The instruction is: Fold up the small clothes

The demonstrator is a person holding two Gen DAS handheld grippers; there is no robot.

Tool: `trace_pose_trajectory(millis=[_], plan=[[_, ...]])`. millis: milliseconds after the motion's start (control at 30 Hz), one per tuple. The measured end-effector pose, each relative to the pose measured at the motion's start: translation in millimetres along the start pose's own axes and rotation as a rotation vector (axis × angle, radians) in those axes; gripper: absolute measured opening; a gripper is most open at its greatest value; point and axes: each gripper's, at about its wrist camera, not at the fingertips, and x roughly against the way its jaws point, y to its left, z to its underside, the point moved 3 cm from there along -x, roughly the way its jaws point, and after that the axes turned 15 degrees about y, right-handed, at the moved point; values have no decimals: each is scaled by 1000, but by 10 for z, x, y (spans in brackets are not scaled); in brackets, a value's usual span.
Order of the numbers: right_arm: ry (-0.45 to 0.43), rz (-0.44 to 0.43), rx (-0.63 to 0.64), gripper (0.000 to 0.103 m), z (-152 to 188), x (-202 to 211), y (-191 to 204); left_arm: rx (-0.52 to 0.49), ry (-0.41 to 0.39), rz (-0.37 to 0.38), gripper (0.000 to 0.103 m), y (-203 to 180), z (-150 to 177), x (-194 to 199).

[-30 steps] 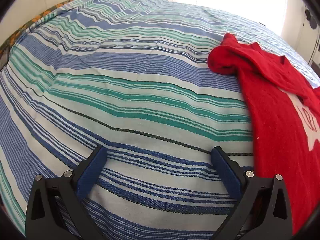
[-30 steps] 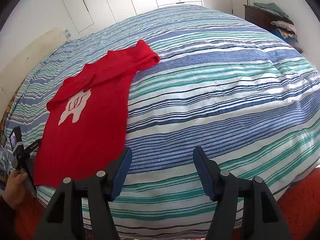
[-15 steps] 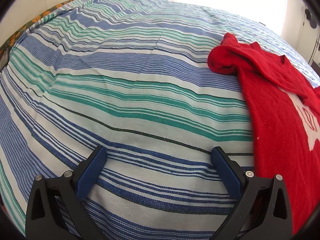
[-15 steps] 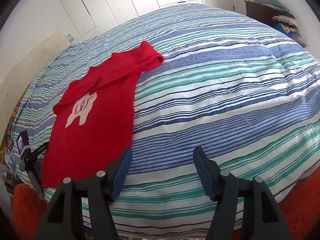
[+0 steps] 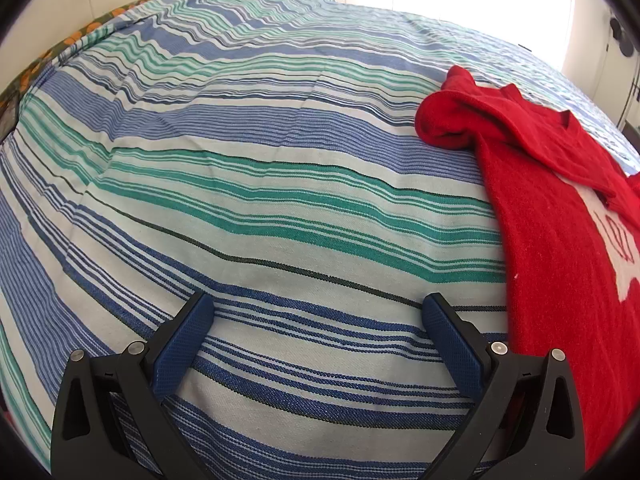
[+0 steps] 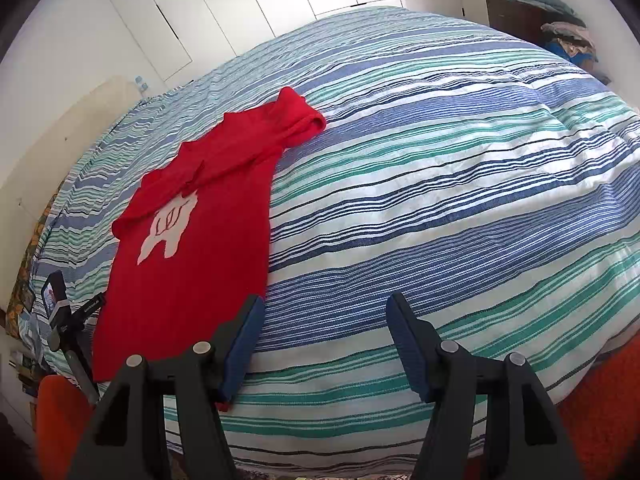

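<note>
We see the red shirt (image 6: pixel 192 264) lying spread on the bed (image 6: pixel 440 184), which has a blue, green and white striped cover. The shirt's white print (image 6: pixel 166 226) faces up, and one sleeve (image 6: pixel 298 122) is bunched at the far end. The shirt's near hem reaches the bed's front edge.

The right tongs (image 6: pixel 324 322) are spread with nothing between them, over the bed just beside the shirt's right edge; their left finger (image 6: pixel 242 344) overlaps the shirt's hem in the right wrist view, and we can't tell whether they touch.

The left tongs (image 5: pixel 316 334) are spread wide and empty over bare stripes, with the shirt (image 5: pixel 560 240) just off their right finger (image 5: pixel 452 340).

A small camera on a stand (image 6: pixel 60 312) sits beside the shirt's near left corner, off the bed. White closet doors (image 6: pixel 224 4) stand beyond the shirt, past the bed's far end.
</note>
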Motion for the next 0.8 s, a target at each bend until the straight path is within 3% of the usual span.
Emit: trace_pose_trajectory(millis=[800], plan=[[8,-10,-19,63,6,-23,-23,1,0,0,103,-2,-3,-3]])
